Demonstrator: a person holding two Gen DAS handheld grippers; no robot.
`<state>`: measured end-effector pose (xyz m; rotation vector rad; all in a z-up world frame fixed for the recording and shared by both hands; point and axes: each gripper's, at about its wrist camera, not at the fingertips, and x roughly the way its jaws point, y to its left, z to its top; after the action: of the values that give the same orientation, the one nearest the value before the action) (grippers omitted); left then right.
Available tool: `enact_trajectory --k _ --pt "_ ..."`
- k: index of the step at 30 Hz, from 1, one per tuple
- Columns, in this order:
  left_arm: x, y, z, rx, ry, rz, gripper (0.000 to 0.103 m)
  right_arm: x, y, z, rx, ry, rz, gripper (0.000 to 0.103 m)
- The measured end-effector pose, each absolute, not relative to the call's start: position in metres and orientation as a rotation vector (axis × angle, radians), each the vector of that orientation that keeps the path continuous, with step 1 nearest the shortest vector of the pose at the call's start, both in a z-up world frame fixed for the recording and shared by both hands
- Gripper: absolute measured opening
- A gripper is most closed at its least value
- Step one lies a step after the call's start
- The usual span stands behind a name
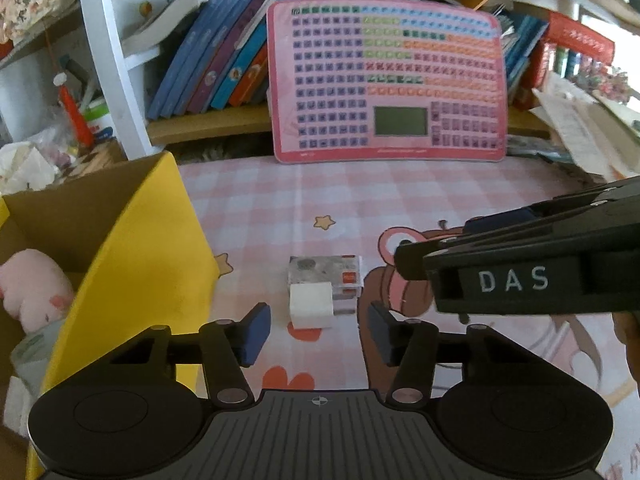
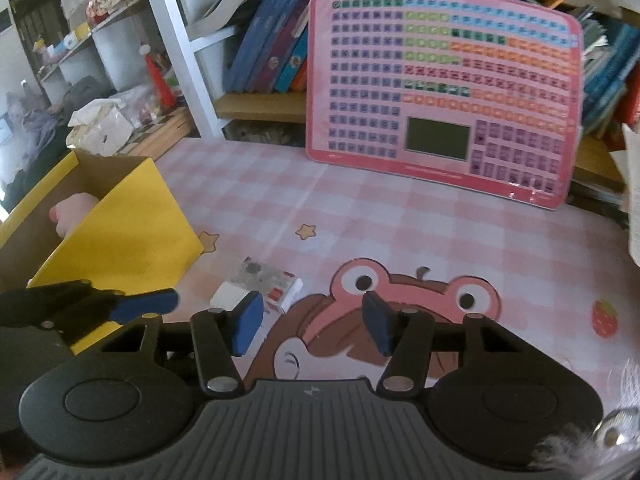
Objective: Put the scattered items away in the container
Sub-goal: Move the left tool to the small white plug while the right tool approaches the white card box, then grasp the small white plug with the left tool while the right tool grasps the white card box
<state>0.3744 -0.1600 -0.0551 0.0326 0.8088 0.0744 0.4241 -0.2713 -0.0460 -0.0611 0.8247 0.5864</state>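
Two items sit together on the pink checked tablecloth (image 1: 400, 200): a white charger cube (image 1: 311, 306) and, touching it just behind, a small grey printed packet (image 1: 326, 274) whose label is too blurred to read. From the left wrist view, the left gripper (image 1: 316, 330) hangs low with its jaws spread wide and the cube lying just ahead of the gap between the blue pads, nothing gripped. The right gripper (image 2: 314, 322) is also wide apart and empty, poised over the cartoon frog print, with the cube (image 2: 230, 296) partly hidden behind its left pad. In the left view that right gripper (image 1: 416, 256) cuts in from the right edge side-on, so its opening can't be read from there.

Off to the left stands the yellow box (image 1: 136, 264), cropped by the frame, its near wall hiding most of the inside. A pink plush toy (image 1: 34, 288) shows in it. At the back, a pink keyboard-style board (image 1: 384, 80) leans against a shelf of books (image 1: 216, 52).
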Motion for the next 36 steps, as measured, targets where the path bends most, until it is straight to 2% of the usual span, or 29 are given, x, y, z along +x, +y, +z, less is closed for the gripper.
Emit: enact_trajectory --k 2,15,17,18,26,33,34,36 --pt "0.382 -0.161 -0.061 0.033 0.824 0.082 0.044 0.43 -0.267 -0.049 -0.055 0.832 0.597 0.054" --pt "0.398 -0.159 -0.074 0.051 0.841 0.075 0.042 0.45 -0.244 -0.064 -0.052 0.886 0.668 0.054" --pt "0.393 -0.154 -0.071 0.018 0.837 0.08 0.026 0.452 -0.241 -0.065 -0.053 0.892 0.675 0.054" --pt "0.391 -0.151 -0.069 -0.009 0.841 0.08 0.025 0.454 -0.239 -0.065 -0.053 0.895 0.678 0.054" --pt "0.375 -0.142 -0.066 -0.071 0.841 0.097 0.026 0.462 -0.217 -0.074 -0.105 0.914 0.716 0.054" --pt "0.37 -0.138 -0.07 -0.07 0.841 0.095 0.031 0.476 -0.192 -0.085 -0.17 0.913 0.706 0.058" --pt "0.37 -0.137 -0.07 -0.069 0.848 0.095 0.032 0.476 -0.189 -0.086 -0.181 0.914 0.703 0.061" --pt "0.37 -0.136 -0.07 -0.066 0.864 0.093 0.043 0.473 -0.186 -0.088 -0.219 0.897 0.711 0.061"
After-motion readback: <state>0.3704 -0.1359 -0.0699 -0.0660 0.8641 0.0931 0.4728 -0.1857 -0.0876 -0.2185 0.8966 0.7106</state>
